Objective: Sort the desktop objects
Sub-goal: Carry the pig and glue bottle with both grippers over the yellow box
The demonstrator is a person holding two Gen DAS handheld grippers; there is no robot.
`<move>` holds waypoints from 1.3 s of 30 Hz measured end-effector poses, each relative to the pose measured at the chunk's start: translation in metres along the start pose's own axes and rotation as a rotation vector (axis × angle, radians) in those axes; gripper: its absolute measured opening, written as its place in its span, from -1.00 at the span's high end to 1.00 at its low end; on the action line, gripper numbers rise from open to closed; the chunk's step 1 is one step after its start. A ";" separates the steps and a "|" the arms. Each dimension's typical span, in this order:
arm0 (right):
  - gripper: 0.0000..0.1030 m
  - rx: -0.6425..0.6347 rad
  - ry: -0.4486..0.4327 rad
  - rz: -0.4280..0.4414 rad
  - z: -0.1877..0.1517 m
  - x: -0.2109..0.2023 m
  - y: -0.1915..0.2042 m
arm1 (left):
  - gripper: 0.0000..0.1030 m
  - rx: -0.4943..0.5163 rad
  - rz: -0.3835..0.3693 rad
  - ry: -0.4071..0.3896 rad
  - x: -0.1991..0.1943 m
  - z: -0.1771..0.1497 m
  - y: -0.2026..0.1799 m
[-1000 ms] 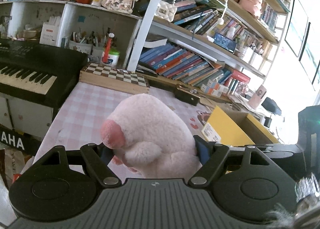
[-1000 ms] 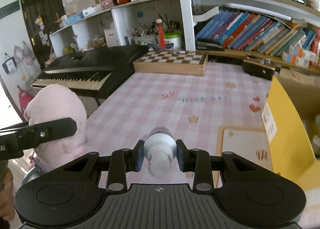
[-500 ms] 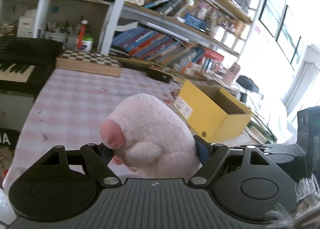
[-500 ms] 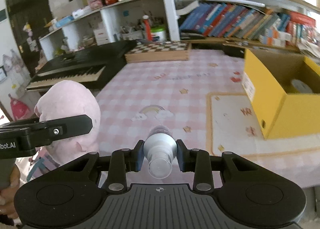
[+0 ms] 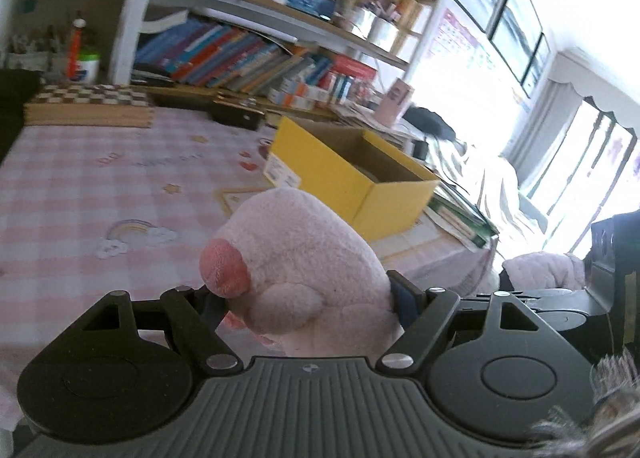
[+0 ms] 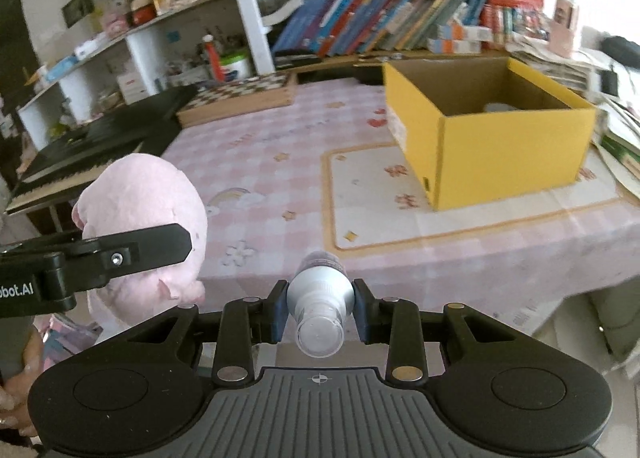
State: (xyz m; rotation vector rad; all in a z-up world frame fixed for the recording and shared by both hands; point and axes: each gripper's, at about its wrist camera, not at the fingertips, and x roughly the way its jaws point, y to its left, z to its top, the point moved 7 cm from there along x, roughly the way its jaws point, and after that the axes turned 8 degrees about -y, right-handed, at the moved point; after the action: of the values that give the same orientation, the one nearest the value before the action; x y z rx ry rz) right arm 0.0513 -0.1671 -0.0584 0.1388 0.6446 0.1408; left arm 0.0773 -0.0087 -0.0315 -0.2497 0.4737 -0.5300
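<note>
Left wrist view: my left tongs (image 5: 304,298) are clamped on a pink plush toy (image 5: 304,258), held in the air off the near edge of the table (image 5: 80,177), with the open yellow box (image 5: 352,181) ahead and to the right. On the right wrist view, my right tongs (image 6: 320,316) are closed around a small clear bottle (image 6: 320,298), its neck pointing back toward the camera, also off the near edge and short of the box (image 6: 500,153). Both loads are well apart from the box and from each other, the plush (image 6: 140,217) to the left of the bottle. Something pale sits on the box floor, too hidden to name, so I judge at least one item may already be sorted. Apart from a chessboard (image 6: 240,97) at the far edge, the pink checked cloth shows nothing loose, which suggests the sorting is near its end: what remains, as I read it, is carrying these two items over the rim and letting go.
</note>
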 end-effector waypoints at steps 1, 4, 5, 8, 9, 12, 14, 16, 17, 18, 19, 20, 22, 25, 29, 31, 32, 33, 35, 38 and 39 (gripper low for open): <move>0.36 0.008 0.001 -0.011 -0.002 -0.002 -0.005 | -0.50 0.002 -0.009 0.007 0.003 -0.001 -0.004; 0.36 0.030 0.004 -0.037 -0.006 -0.008 -0.018 | -0.50 0.010 -0.038 0.026 0.013 -0.005 -0.015; 0.36 0.038 0.005 -0.046 -0.008 -0.010 -0.023 | -0.50 0.013 -0.047 0.031 0.015 -0.006 -0.019; 0.36 0.059 0.004 -0.072 -0.010 -0.016 -0.037 | -0.50 0.024 -0.075 0.047 0.026 -0.007 -0.032; 0.36 0.066 0.003 -0.080 -0.010 -0.017 -0.043 | -0.50 0.028 -0.086 0.053 0.030 -0.008 -0.037; 0.36 0.088 0.003 -0.102 -0.011 -0.021 -0.060 | -0.50 0.042 -0.113 0.072 0.042 -0.011 -0.052; 0.36 0.103 0.007 -0.112 -0.012 -0.022 -0.072 | -0.50 0.053 -0.127 0.084 0.051 -0.012 -0.063; 0.36 0.116 0.008 -0.117 -0.011 -0.023 -0.082 | -0.50 0.063 -0.138 0.093 0.058 -0.013 -0.072; 0.36 0.122 0.007 -0.119 -0.011 -0.024 -0.088 | -0.50 0.068 -0.142 0.098 0.062 -0.013 -0.077; 0.36 0.127 0.007 -0.120 -0.010 -0.023 -0.092 | -0.50 0.073 -0.144 0.102 0.066 -0.014 -0.081; 0.36 0.131 0.006 -0.120 -0.009 -0.023 -0.096 | -0.50 0.077 -0.146 0.106 0.070 -0.014 -0.085; 0.36 0.134 0.006 -0.120 -0.008 -0.023 -0.101 | -0.50 0.079 -0.146 0.110 0.073 -0.014 -0.089; 0.36 0.135 0.006 -0.117 -0.007 -0.022 -0.109 | -0.50 0.083 -0.146 0.114 0.080 -0.014 -0.095; 0.36 0.139 0.009 -0.112 -0.003 -0.020 -0.122 | -0.50 0.086 -0.143 0.118 0.091 -0.013 -0.104; 0.36 0.143 0.014 -0.107 0.001 -0.018 -0.139 | -0.50 0.090 -0.143 0.124 0.101 -0.014 -0.115; 0.36 0.144 0.019 -0.104 0.002 -0.016 -0.146 | -0.50 0.092 -0.141 0.128 0.107 -0.015 -0.121; 0.36 0.145 0.023 -0.102 0.003 -0.015 -0.151 | -0.50 0.092 -0.139 0.130 0.111 -0.015 -0.124; 0.36 0.147 0.026 -0.100 0.003 -0.014 -0.154 | -0.50 0.092 -0.137 0.132 0.114 -0.016 -0.127; 0.36 0.149 0.032 -0.098 0.004 -0.013 -0.162 | -0.50 0.092 -0.135 0.136 0.120 -0.017 -0.132; 0.36 0.148 0.037 -0.094 0.006 -0.011 -0.174 | -0.50 0.094 -0.135 0.139 0.129 -0.018 -0.141; 0.36 0.147 0.037 -0.093 0.007 -0.011 -0.177 | -0.50 0.095 -0.135 0.138 0.132 -0.017 -0.144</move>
State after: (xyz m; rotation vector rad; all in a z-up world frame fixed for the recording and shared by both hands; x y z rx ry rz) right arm 0.0625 -0.3434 -0.0767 0.2478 0.6972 0.0067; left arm 0.1081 -0.2021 -0.0450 -0.1557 0.5665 -0.7027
